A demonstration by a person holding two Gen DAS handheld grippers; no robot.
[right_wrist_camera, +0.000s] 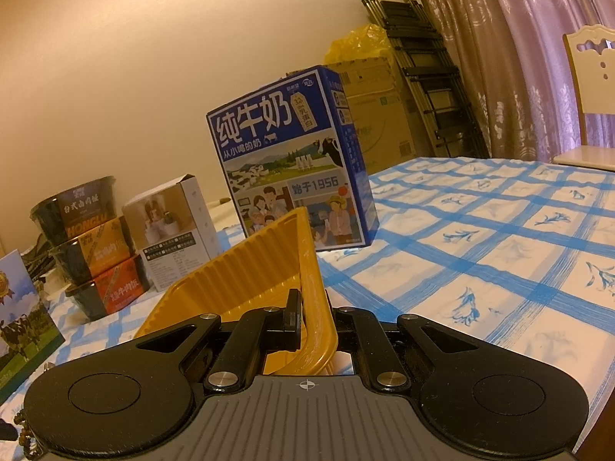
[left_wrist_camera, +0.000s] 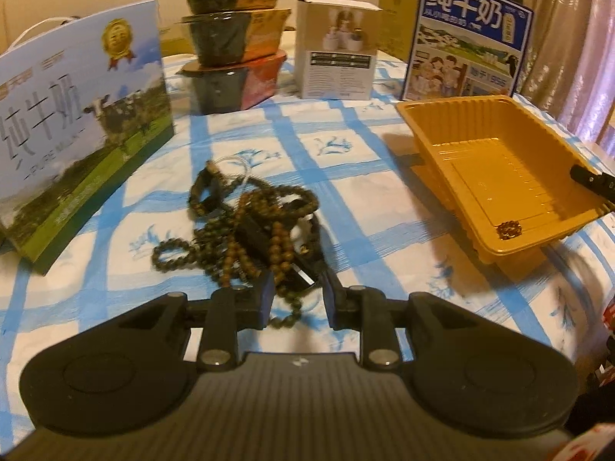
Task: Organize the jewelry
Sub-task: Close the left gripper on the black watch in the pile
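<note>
Table (left_wrist_camera: 346, 123) under a white cloth with blue checks. Item one: yellow plastic tray (left_wrist_camera: 496, 142), ribbed walls, tipped up on one side; contents, a single small beaded piece (left_wrist_camera: 509, 229) lying in its low near corner, the rest of the floor bare. The right gripper (right_wrist_camera: 313, 322) is clamped together on the tray's rim, one finger inside the wall and one outside, holding it at that tilt; its black tip also shows at the tray's far edge in the left view. Item two: loose pile of jewelry (left_wrist_camera: 250, 226) on the cloth left of the tray and apart from it, made up of brown and dark bead strings, several small bead loops and a dark strap-like piece, all tangled; one thin clear ring sits at the pile's far edge. The left gripper (left_wrist_camera: 298, 296) stands over the near edge of the pile, jaws partly apart, with bead strands lying between the fingers; whether the pads press on them I cannot tell. Item three: blue milk carton (right_wrist_camera: 292, 157), upright behind the tray, closed. Item four: flat milk box with a cow picture (left_wrist_camera: 80, 126), standing at the left. Item five: three bowls (left_wrist_camera: 234, 38) stacked, lidded, contents hidden. Item six: small white box (left_wrist_camera: 338, 53), closed, between the bowls and the blue carton.
</note>
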